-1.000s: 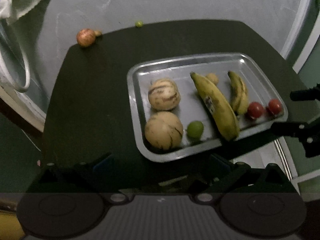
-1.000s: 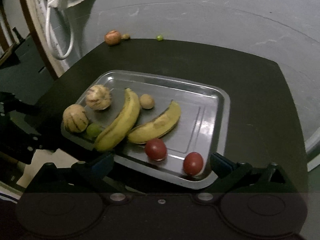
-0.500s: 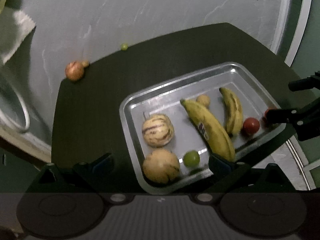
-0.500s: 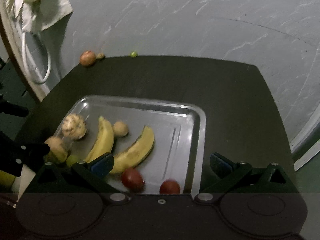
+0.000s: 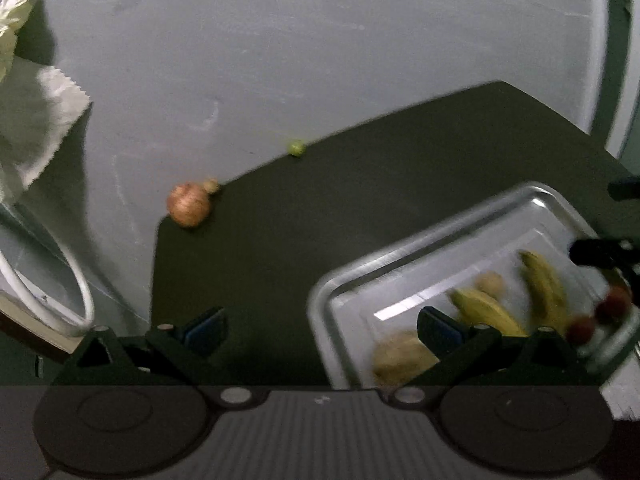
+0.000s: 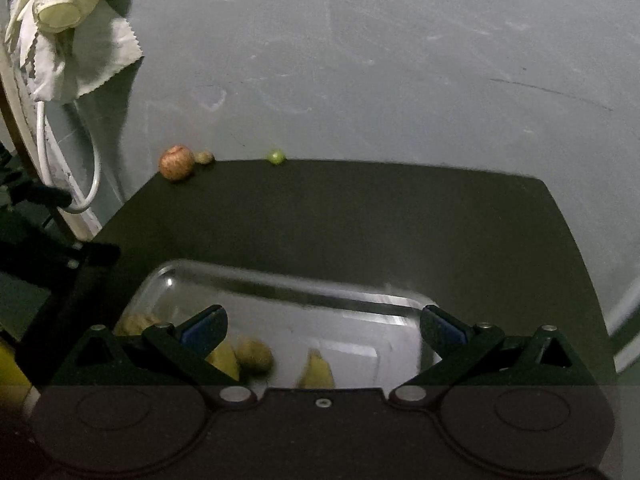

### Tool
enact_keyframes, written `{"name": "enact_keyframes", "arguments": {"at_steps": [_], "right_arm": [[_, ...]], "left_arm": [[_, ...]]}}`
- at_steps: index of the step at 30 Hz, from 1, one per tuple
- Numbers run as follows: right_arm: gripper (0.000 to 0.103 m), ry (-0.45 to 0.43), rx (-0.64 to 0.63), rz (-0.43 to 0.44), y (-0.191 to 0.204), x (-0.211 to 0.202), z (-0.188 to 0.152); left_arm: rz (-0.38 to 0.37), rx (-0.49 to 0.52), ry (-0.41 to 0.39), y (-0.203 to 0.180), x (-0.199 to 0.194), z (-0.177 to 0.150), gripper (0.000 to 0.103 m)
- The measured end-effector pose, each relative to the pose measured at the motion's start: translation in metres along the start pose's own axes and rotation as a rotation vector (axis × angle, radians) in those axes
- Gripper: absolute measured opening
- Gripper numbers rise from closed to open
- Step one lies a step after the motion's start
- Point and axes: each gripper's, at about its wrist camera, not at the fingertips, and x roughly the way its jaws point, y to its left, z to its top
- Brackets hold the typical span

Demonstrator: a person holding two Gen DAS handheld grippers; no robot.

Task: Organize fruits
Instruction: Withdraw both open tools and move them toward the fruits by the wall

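Two bananas (image 5: 486, 312) lie on my metal tray (image 5: 400, 264), lower right of the left wrist frame, with two red round fruits (image 5: 614, 305) at its right end, one small tan fruit (image 5: 491, 282) and one striped pale fruit (image 5: 400, 356) partly behind my finger. The right wrist view cuts the tray (image 6: 280, 284) off at the bottom and shows only banana tips, the tan fruit and a pale one. Three fruits sit off the tray along the far table (image 6: 360, 220) edge against the wall: one reddish apple (image 6: 176, 162) touching one small brown fruit (image 6: 204, 157), and one small green fruit (image 6: 276, 156) apart to their right. Bare table lies between them and the tray. My left gripper (image 5: 320, 322) and right gripper (image 6: 322, 322) both have jaws wide, holding nothing.
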Motion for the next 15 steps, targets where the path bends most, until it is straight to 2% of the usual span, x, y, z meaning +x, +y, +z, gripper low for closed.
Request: {"name": "enact_keyframes", "arguments": {"at_steps": [4, 10, 15], "right_arm": [[0.102, -0.011, -0.052, 0.021, 0.009, 0.029, 0.041], [0.102, -0.052, -0.068, 0.061, 0.019, 0.090, 0.106], [0.099, -0.068, -0.054, 0.098, 0.025, 0.143, 0.132]], "left_arm": [[0.042, -0.018, -0.023, 0.029, 0.025, 0.013, 0.102], [0.096, 0.026, -0.069, 0.076, 0.073, 0.043, 0.102], [0.088, 0.045, -0.116, 0.114, 0.119, 0.075, 0.102]]}}
